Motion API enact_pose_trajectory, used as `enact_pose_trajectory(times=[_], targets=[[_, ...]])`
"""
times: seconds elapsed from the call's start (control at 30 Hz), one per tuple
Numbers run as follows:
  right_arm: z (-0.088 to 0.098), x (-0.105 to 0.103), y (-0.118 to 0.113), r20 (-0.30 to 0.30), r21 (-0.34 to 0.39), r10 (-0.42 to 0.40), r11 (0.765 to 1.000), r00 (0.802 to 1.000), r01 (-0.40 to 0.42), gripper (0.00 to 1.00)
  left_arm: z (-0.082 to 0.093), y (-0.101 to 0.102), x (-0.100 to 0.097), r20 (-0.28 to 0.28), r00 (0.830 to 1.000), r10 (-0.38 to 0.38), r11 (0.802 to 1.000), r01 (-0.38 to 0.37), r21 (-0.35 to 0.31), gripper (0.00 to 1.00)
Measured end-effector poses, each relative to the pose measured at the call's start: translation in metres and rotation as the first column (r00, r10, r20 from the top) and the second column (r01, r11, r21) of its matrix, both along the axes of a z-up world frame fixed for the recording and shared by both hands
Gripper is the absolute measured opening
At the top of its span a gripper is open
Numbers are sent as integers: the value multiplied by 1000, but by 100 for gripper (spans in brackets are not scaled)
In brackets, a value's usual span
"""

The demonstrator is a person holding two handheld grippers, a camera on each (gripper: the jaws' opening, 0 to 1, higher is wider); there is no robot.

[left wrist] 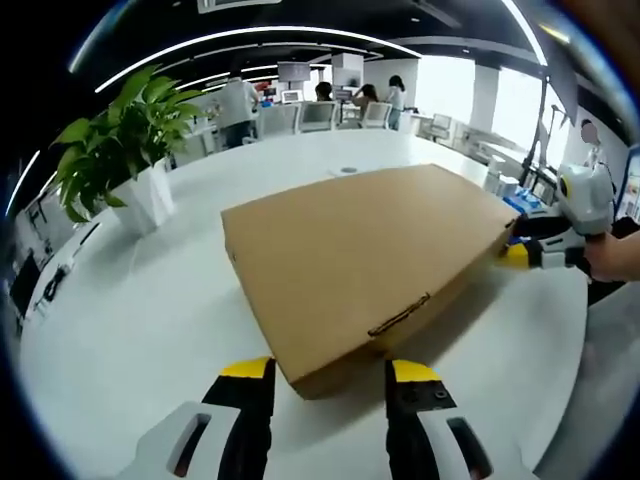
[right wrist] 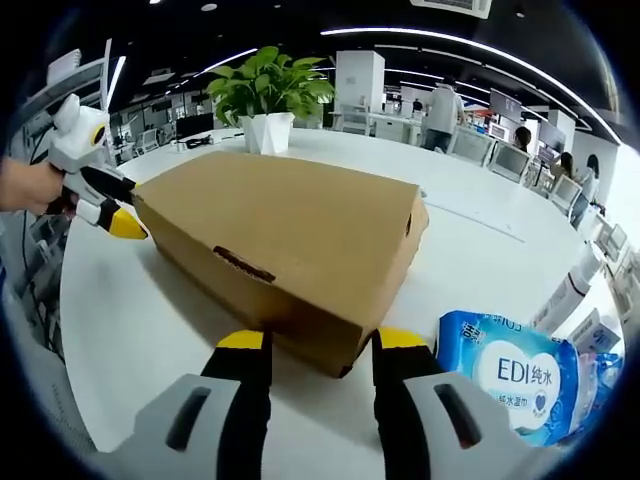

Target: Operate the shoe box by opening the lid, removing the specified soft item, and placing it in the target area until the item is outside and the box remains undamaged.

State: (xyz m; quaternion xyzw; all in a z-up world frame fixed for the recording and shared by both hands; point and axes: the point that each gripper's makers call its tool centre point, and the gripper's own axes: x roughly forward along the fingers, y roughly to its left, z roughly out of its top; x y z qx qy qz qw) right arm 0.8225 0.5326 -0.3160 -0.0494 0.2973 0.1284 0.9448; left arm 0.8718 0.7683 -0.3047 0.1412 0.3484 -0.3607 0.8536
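Right gripper view shows wet wipes (right wrist: 520, 378) beside the closed shoe box (right wrist: 285, 245).

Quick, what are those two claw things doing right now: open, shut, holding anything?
Left gripper: open, jaws straddling a corner of the closed shoe box.
Right gripper: open, jaws either side of another corner, holding nothing.

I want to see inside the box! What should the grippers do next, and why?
Probably lift the lid. The box sits closed on the table, with the left gripper and right gripper open at opposite ends, their fingers straddling the edges. Nothing can come out until it opens.
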Motion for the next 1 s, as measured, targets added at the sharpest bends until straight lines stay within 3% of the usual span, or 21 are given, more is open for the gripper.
enact_pose_trajectory(times=[0.2, 0.5, 0.73, 1.0], targets=[[5, -9, 2, 1, 17, -5, 1000, 1000, 5, 42, 2, 6, -10, -30, 999, 31, 999, -32, -28, 50], [24, -29, -6, 3, 43, -27, 999, 1000, 27, 50, 15, 16, -31, -19, 997, 69, 996, -70, -63, 51], [51, -58, -21, 25, 49, -53, 997, 998, 52, 56, 43, 13, -57, 13, 996, 92, 990, -90, -105, 55], [77, -89, -55, 53, 41, -121, 992, 991, 119, 59, 66, 17, -83, 37, 992, 120, 984, -114, -133, 56]])
